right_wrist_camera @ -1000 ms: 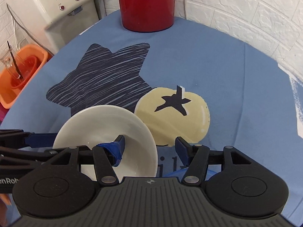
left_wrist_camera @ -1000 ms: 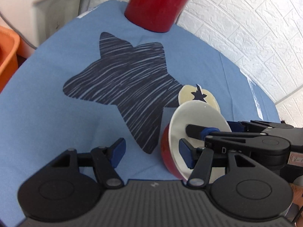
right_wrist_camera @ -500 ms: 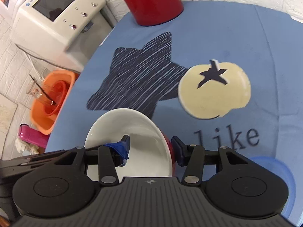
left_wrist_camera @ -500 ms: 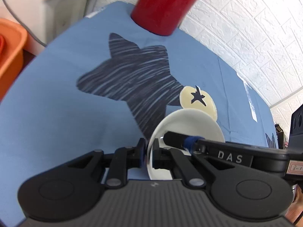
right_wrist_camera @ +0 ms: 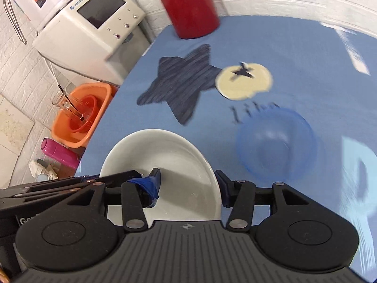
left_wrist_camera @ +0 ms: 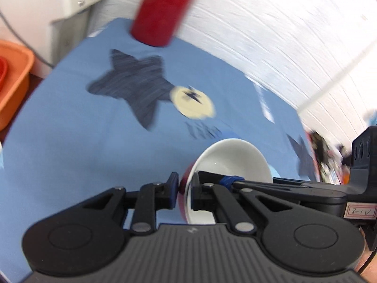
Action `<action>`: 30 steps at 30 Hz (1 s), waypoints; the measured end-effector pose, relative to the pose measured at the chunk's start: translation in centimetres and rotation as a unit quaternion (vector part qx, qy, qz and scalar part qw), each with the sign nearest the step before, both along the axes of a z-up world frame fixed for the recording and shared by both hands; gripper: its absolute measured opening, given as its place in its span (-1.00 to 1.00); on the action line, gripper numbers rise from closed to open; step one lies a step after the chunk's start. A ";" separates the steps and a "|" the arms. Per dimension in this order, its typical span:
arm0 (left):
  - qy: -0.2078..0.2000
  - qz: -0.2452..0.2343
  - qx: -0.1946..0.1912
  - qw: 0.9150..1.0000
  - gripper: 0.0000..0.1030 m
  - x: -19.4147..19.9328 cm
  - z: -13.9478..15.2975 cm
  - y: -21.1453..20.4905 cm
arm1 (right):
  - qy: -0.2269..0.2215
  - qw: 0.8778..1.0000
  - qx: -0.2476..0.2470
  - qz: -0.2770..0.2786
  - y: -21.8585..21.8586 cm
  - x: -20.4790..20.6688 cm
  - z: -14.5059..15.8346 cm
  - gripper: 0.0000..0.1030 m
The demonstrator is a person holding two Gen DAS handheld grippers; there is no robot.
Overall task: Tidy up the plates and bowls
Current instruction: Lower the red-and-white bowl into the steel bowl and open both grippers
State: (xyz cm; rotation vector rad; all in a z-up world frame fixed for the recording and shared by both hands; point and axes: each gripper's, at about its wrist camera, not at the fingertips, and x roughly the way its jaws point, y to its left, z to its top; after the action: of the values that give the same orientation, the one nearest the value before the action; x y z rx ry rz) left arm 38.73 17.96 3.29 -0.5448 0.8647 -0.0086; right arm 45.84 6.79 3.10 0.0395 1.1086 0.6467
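Left wrist view shows the left tongs (left_wrist_camera: 182, 189) now pinched on the rim of the bowl (left_wrist_camera: 232, 158), red outside and white inside, one finger on the red wall and the other inside; a second ago these same tongs stood wide and apart from it. The bowl is carried on edge above the blue tablecloth (left_wrist_camera: 70, 129), and the background is smeared, which suggests quick motion. In the right wrist view the right tongs (right_wrist_camera: 187, 188) straddle the far rim, one blue-taped fingertip (right_wrist_camera: 150, 184) inside the white hollow and the other just outside the wall; a gap shows at the outer pad, so they look wide, not clamped. The view has swung since half a second ago: the blue translucent bowl (right_wrist_camera: 275, 143), then only a sliver at the edge, now lies in full sight on the table, near the carried bowl and to its right. My judgement is that the handover to the left side is done and the carried bowl is heading for the blue one, likely to be nested there. The red jug (right_wrist_camera: 188, 4) stands well apart at the back
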 end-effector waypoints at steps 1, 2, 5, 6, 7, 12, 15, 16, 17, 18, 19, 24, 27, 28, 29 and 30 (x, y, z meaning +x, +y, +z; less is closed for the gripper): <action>-0.002 -0.011 -0.001 1.000 -1.00 -0.9 0.0 -1.4 | -0.003 1.000 0.000 -0.013 -1.6 -1.3 0.1 -0.30; -0.004 -0.024 -0.003 1.000 -1.00 -1.8 -0.1 -2.9 | -0.004 1.000 -0.001 -0.023 -3.1 -2.4 0.2 -0.30; 0.004 -0.066 -0.009 0.998 -1.00 -4.3 -1.0 -7.4 | 0.001 0.998 -0.008 -0.064 -8.0 -6.6 -0.4 -0.29; 0.010 -0.082 -0.010 0.997 -1.00 -5.2 -1.5 -9.1 | 0.006 0.997 -0.010 -0.077 -9.7 -8.0 -0.8 -0.29; 0.014 -0.097 -0.009 0.995 -1.00 -6.1 -1.9 -10.6 | 0.012 0.996 -0.011 -0.089 -11.1 -9.2 -1.2 -0.29; 0.021 -0.152 0.004 0.988 -1.00 -9.9 -3.5 -16.3 | 0.030 0.991 -0.010 -0.132 -16.7 -14.6 -2.8 -0.28; 0.027 -0.166 0.014 0.986 -1.00 -11.5 -4.8 -17.8 | 0.037 0.989 -0.005 -0.142 -18.2 -16.5 -4.2 -0.28; 0.030 -0.169 0.017 0.985 -1.00 -11.9 -5.2 -18.0 | 0.039 0.989 -0.003 -0.142 -18.5 -17.0 -4.7 -0.28; 0.033 -0.171 0.020 0.985 -1.00 -12.2 -5.7 -18.1 | 0.040 0.989 -0.002 -0.142 -18.6 -17.3 -5.2 -0.28; 0.036 -0.172 0.022 0.984 -1.00 -12.4 -6.2 -18.2 | 0.041 0.989 -0.001 -0.141 -18.7 -17.6 -5.8 -0.28; 0.041 -0.172 0.021 0.984 -1.00 -12.5 -6.7 -18.3 | 0.043 0.989 -0.002 -0.139 -18.7 -17.7 -6.3 -0.28; 0.044 -0.170 0.027 0.984 -1.00 -12.8 -7.9 -18.1 | 0.012 0.992 -0.021 -0.122 -18.6 -18.4 -6.6 -0.27; 0.046 -0.176 0.004 0.983 -0.84 -12.7 -7.9 -17.5 | 0.012 0.992 -0.016 -0.127 -19.1 -18.3 -6.5 -0.26; 0.041 -0.181 -0.001 0.983 -0.59 -12.7 -7.7 -17.3 | 0.009 0.991 -0.017 -0.130 -19.2 -18.3 -6.4 -0.27; 0.034 -0.186 -0.008 0.982 -0.46 -12.7 -7.3 -17.2 | 0.006 0.991 -0.016 -0.134 -19.4 -18.3 -6.3 -0.29; 0.030 -0.188 -0.014 0.982 -0.24 -12.8 -7.0 -17.0 | 0.004 0.990 -0.011 -0.138 -19.6 -18.3 -6.1 -0.29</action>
State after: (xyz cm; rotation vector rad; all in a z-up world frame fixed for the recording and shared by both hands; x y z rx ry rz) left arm 25.94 0.98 -3.68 -0.4023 1.0177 -0.3511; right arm 27.55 -12.78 -2.97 0.1737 1.0927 0.3878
